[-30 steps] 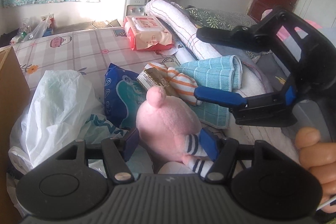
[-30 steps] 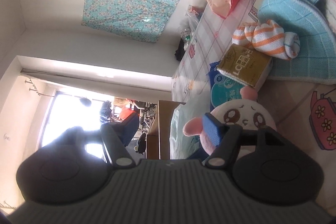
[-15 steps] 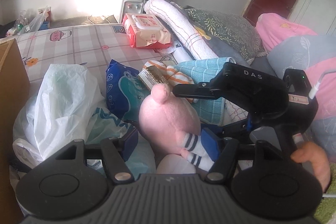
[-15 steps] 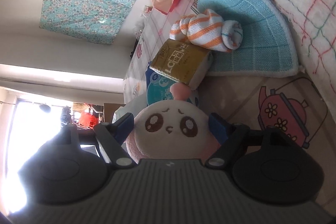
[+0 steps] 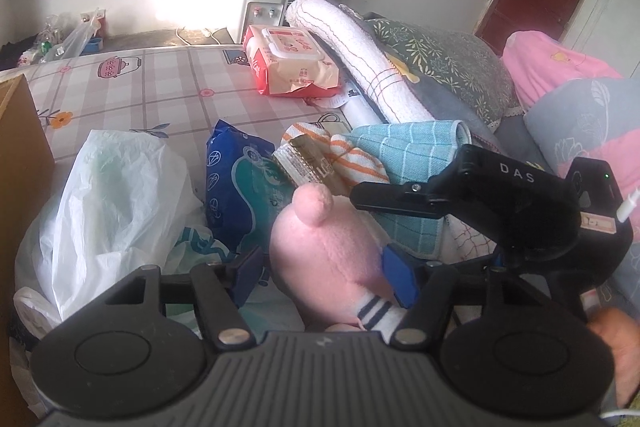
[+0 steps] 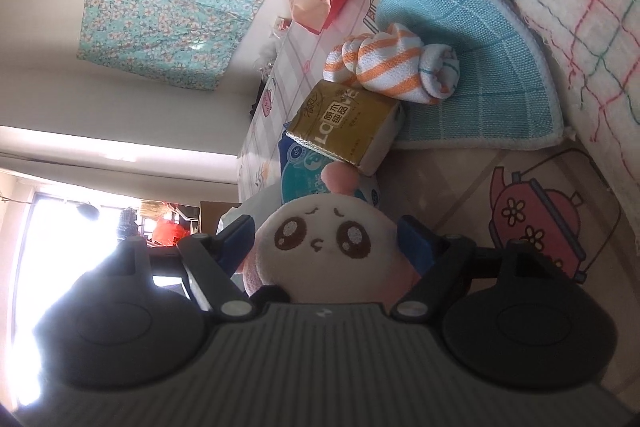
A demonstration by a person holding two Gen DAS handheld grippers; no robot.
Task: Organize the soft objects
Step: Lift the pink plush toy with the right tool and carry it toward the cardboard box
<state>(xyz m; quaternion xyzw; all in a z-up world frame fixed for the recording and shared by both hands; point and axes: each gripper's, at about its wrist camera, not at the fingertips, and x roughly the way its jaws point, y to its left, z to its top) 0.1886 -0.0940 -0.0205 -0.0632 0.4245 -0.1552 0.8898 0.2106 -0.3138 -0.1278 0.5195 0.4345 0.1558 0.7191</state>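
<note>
A pink plush toy (image 5: pixel 320 251) with a white face (image 6: pixel 324 239) and striped socks sits between the blue pads of my left gripper (image 5: pixel 324 277), which is shut on its body. My right gripper (image 6: pixel 326 245) comes in from the right, rolled on its side. It is open, with one pad on each side of the toy's head and neither pressing it. One of its black fingers (image 5: pixel 392 197) reaches over the toy's ear in the left wrist view. An orange-striped rolled towel (image 6: pixel 392 67) and a folded blue towel (image 6: pixel 460 27) lie just beyond.
A gold tissue pack (image 6: pixel 344 123) and a blue packet (image 5: pixel 236 187) lie behind the toy, a white plastic bag (image 5: pixel 116 195) to its left. A red wipes pack (image 5: pixel 292 63), rolled white blanket (image 5: pixel 360 51) and pillows (image 5: pixel 448 67) sit further back. A cardboard box (image 5: pixel 20 155) stands at far left.
My right gripper came down from above, widened its jaws and now has the toy's head between them. The left gripper kept its hold and barely moved.
</note>
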